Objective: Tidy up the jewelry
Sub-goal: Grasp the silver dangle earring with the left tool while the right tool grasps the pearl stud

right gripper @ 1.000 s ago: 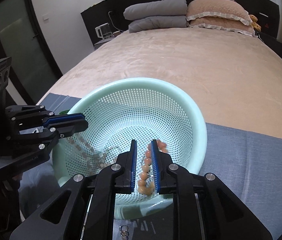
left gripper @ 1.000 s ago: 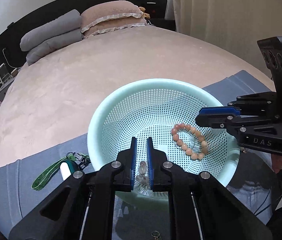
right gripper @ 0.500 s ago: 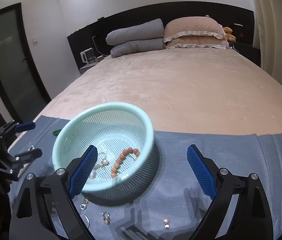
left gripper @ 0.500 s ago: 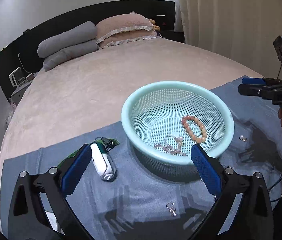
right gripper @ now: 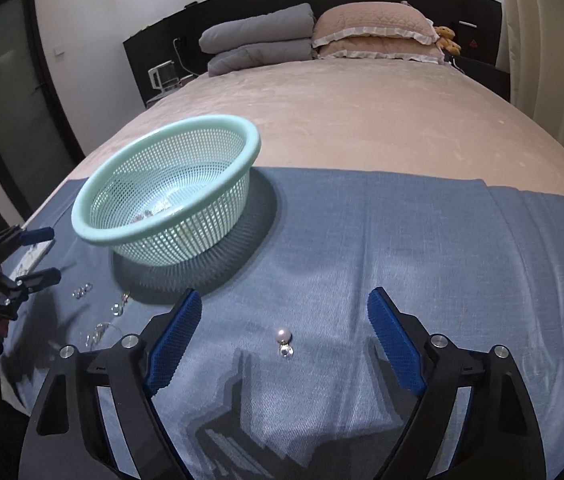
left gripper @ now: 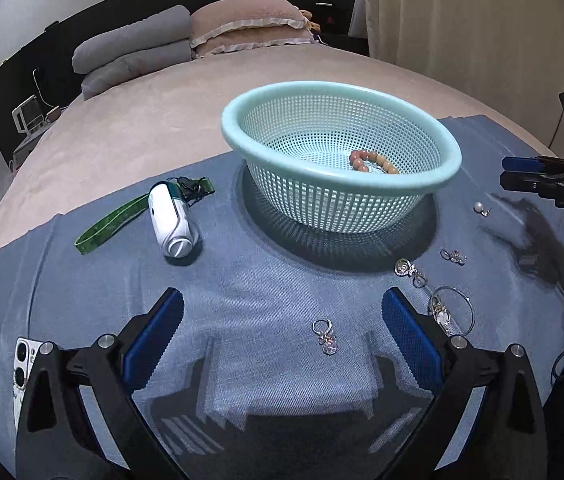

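A mint mesh basket (left gripper: 322, 208) stands on a blue cloth (left gripper: 266, 280) and holds an orange bead bracelet (left gripper: 374, 162). In the right wrist view the basket (right gripper: 186, 240) has small pieces in its bottom. My left gripper (left gripper: 282, 308) is open wide over the cloth, and a crystal ring (left gripper: 324, 336) lies between its fingers, untouched. My right gripper (right gripper: 285, 304) has its jaws wide apart and closing. A pearl earring (right gripper: 283, 336) lies on the cloth between them, clear of the pads. Each gripper shows in the other's view: right gripper (left gripper: 530, 176), left gripper (right gripper: 40, 255).
More jewellery lies on the cloth right of the basket: a pearl earring (left gripper: 481, 209), small crystal pieces (left gripper: 454, 256) and a thin bangle (left gripper: 452, 312). A white device on a green strap (left gripper: 172, 220) and a phone (left gripper: 22, 364) lie to the left. Pillows (right gripper: 378, 36) sit far back.
Both grippers opened, leaving the bracelet and a small piece in the basket. Both then drew back and sank towards the cloth in front of the basket.
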`<action>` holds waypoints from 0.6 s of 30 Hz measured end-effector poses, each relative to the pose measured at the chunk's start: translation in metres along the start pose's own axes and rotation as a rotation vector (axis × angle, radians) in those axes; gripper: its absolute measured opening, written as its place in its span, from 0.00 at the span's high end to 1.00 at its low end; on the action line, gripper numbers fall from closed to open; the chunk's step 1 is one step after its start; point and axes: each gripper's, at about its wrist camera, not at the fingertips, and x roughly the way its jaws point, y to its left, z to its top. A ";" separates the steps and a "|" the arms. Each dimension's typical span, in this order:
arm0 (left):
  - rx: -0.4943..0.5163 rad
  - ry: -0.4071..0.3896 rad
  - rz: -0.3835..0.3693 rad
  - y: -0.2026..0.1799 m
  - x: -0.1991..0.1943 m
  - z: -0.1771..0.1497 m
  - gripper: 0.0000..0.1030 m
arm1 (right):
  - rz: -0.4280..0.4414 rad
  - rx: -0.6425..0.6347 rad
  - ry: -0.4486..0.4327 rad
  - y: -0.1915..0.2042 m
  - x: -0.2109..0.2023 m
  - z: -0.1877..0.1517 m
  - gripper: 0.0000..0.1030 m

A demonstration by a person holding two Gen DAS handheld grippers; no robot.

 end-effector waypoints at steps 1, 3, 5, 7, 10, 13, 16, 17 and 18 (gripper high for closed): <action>-0.003 0.002 0.002 -0.001 0.001 -0.002 0.06 | 0.003 -0.004 0.006 0.001 0.002 -0.002 0.27; -0.011 0.002 -0.005 -0.001 0.003 -0.005 0.06 | 0.004 -0.014 0.013 0.005 0.007 -0.004 0.28; -0.018 0.002 -0.003 -0.002 0.005 -0.009 0.06 | 0.003 -0.023 0.022 0.007 0.011 -0.008 0.31; -0.019 0.007 -0.011 -0.003 0.007 -0.012 0.06 | 0.000 -0.030 0.032 0.009 0.016 -0.010 0.35; -0.024 0.041 -0.030 -0.004 0.013 -0.014 0.10 | -0.013 -0.030 0.066 0.011 0.027 -0.014 0.42; -0.023 0.086 -0.023 -0.005 0.021 -0.016 0.19 | -0.032 -0.016 0.102 0.011 0.038 -0.019 0.51; -0.025 0.112 -0.026 -0.005 0.025 -0.020 0.26 | -0.056 -0.023 0.098 0.014 0.039 -0.024 0.56; -0.028 0.112 -0.031 -0.005 0.025 -0.022 0.28 | -0.072 -0.029 0.101 0.015 0.039 -0.025 0.60; -0.036 0.109 -0.035 -0.005 0.025 -0.023 0.29 | -0.087 -0.033 0.105 0.015 0.040 -0.025 0.63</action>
